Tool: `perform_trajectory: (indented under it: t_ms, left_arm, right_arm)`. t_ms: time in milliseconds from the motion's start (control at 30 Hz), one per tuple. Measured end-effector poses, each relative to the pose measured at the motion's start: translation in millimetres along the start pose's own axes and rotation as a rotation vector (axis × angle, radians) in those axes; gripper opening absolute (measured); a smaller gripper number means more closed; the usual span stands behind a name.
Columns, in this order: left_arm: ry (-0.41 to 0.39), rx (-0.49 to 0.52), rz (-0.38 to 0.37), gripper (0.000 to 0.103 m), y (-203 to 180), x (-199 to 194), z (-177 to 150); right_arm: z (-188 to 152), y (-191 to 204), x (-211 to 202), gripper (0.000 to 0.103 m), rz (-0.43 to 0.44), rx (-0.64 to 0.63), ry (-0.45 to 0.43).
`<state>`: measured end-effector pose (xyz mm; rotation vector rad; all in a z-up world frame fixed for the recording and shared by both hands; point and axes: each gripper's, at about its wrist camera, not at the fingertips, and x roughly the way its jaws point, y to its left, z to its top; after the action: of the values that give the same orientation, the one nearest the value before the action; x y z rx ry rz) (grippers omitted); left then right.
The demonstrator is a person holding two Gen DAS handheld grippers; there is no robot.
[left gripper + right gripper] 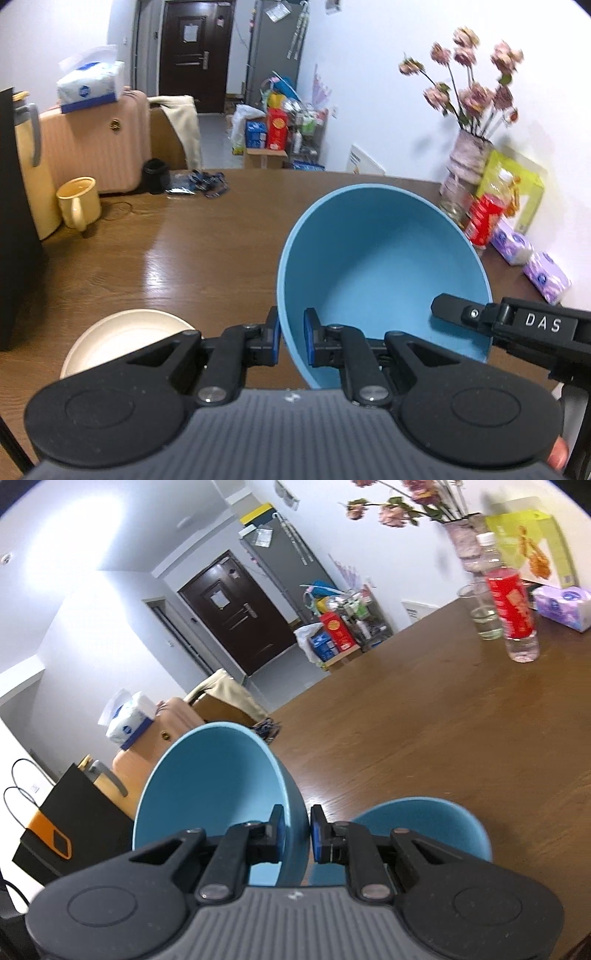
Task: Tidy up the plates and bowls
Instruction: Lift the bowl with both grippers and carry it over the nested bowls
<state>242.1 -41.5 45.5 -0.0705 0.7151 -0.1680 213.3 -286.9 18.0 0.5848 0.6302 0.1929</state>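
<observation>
Left wrist view: the left gripper (291,341) pinches the rim of a tilted, round blue plastic bowl (384,266), one pad inside and one outside, above the brown wooden table (184,258). A cream round plate (122,338) lies near the table's near edge. The right gripper's finger (461,312) reaches over the bowl's right rim.

Right wrist view: the right gripper (296,832) clamps the wall of a tilted blue bowl (210,775); a second blue bowl (424,821) sits just right of it on the table

Bright indoor light, table (207,258) glare, blurred fisheye edges.
</observation>
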Motion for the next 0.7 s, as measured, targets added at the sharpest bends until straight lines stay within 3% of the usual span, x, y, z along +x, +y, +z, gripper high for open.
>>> perform_trajectory:
  t_ms: [400, 700]
  left_arm:
    - [0.079, 0.047, -0.022, 0.013, -50, 26, -14]
    - [0.126, 0.079, 0.003, 0.014, -71, 44, -26]
  right_arm:
    - [8, -48, -10, 0.014, -0.073, 0.01, 0.024]
    - [4, -73, -1, 0.014, -0.1, 0.026, 0.07]
